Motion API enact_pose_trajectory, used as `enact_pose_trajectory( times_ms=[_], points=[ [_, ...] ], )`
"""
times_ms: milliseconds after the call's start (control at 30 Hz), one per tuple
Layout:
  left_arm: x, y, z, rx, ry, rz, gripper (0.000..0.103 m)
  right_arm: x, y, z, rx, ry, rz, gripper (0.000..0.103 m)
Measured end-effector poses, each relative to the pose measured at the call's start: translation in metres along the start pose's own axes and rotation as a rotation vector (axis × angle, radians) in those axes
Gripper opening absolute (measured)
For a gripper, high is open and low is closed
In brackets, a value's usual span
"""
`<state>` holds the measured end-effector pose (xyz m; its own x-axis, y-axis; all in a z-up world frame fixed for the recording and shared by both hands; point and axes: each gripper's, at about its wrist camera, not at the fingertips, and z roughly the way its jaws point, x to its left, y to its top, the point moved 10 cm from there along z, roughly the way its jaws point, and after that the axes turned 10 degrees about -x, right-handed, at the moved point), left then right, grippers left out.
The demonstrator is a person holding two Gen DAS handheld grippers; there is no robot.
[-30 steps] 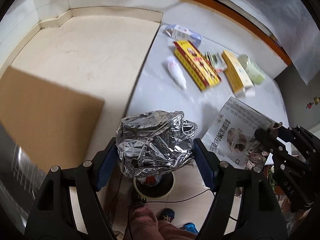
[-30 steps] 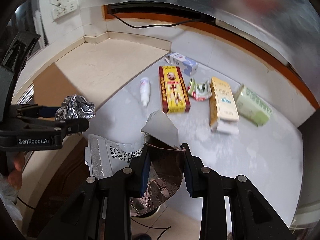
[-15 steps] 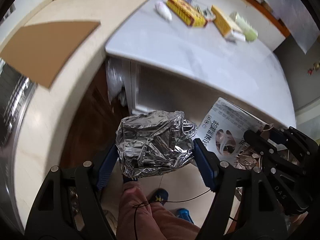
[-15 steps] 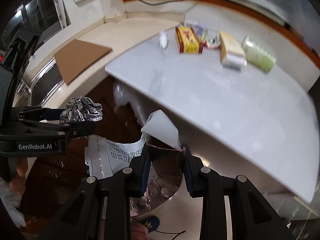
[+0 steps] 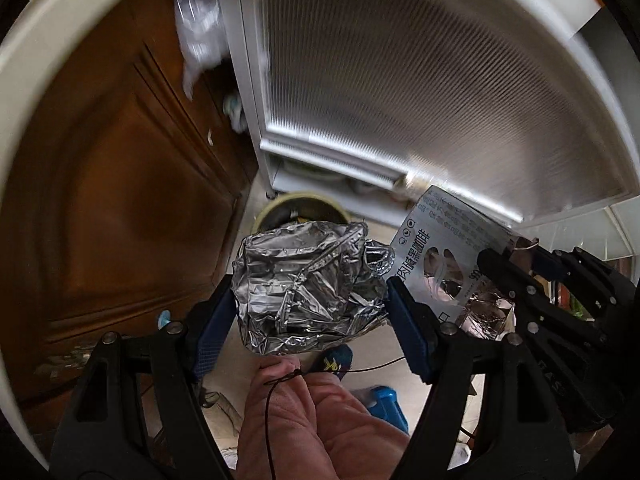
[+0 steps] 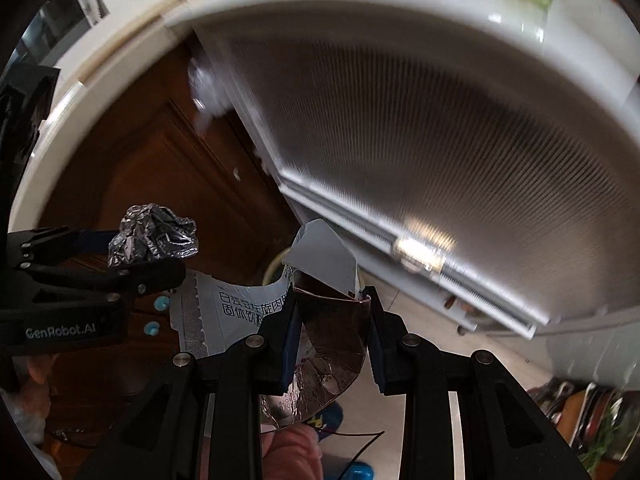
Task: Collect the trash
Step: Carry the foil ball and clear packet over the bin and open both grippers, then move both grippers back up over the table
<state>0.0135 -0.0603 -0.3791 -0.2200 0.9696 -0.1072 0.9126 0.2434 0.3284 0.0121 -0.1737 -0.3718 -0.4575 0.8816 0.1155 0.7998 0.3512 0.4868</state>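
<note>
My left gripper (image 5: 310, 294) points down, its blue pads shut on a crumpled foil ball (image 5: 296, 276). Just right of it, my right gripper (image 5: 520, 252) is clamped on a silver printed snack packet (image 5: 436, 256). In the right wrist view the right gripper (image 6: 332, 304) pinches the packet (image 6: 240, 308), which is bent, with a flap sticking up. The left gripper (image 6: 136, 254) with the foil ball (image 6: 154, 236) is at the left. On the floor below stands a round bin with a yellowish rim (image 5: 296, 204), half hidden behind the foil.
A brown wooden cabinet door (image 5: 120, 200) fills the left. A ribbed translucent panel (image 5: 400, 100) stands under the white counter edge (image 6: 360, 12). A plastic bag (image 5: 196, 40) hangs in the corner. A person's knee (image 5: 312, 420) and blue shoe (image 5: 336, 356) are below the grippers.
Both grippers have dropped from above the countertop to below its edge, each still holding its item. The items on the counter have left view; the floor bin is closer.
</note>
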Motion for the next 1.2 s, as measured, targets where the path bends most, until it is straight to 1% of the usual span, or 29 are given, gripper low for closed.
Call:
enact_pose_trajectory(
  times_ms=[67,133,267,333,533,600,633,700,867,933,1067,1200],
  points=[
    [-0.001,-0.013,0.026,0.002,0.002,0.021,0.071,-0.005,-0.015,0.022,0.014,0.001,0.021,0.029],
    [0.000,-0.024,0.052,0.021,0.001,0.034,0.071,-0.010,-0.036,0.049,0.036,0.002,0.050,0.029],
    [0.004,-0.046,0.108,0.073,-0.022,0.024,0.071,-0.019,-0.067,0.106,0.083,0.006,0.098,0.029],
    [0.009,-0.054,0.133,0.087,-0.022,0.023,0.071,-0.020,-0.081,0.134,0.106,0.008,0.117,0.029],
    [0.027,-0.063,0.210,0.151,-0.015,0.015,0.071,-0.010,-0.105,0.204,0.140,0.007,0.095,0.030],
    [0.029,-0.065,0.225,0.157,-0.011,0.018,0.071,-0.006,-0.109,0.226,0.148,0.003,0.081,0.030],
    [0.031,-0.064,0.231,0.158,-0.002,0.027,0.071,-0.005,-0.110,0.235,0.155,0.003,0.079,0.032],
    [0.036,-0.065,0.240,0.166,0.008,0.039,0.071,-0.005,-0.112,0.257,0.176,0.002,0.088,0.036],
    [0.046,-0.065,0.248,0.180,0.015,0.041,0.073,-0.008,-0.114,0.275,0.201,0.020,0.145,0.037],
    [0.049,-0.063,0.247,0.178,0.018,0.045,0.081,-0.010,-0.112,0.273,0.205,0.019,0.155,0.037],
    [0.055,-0.058,0.240,0.174,0.020,0.041,0.081,-0.019,-0.109,0.263,0.213,0.013,0.165,0.037],
    [0.058,-0.051,0.224,0.168,0.021,0.021,0.082,-0.025,-0.106,0.248,0.216,0.019,0.194,0.037]
  ],
)
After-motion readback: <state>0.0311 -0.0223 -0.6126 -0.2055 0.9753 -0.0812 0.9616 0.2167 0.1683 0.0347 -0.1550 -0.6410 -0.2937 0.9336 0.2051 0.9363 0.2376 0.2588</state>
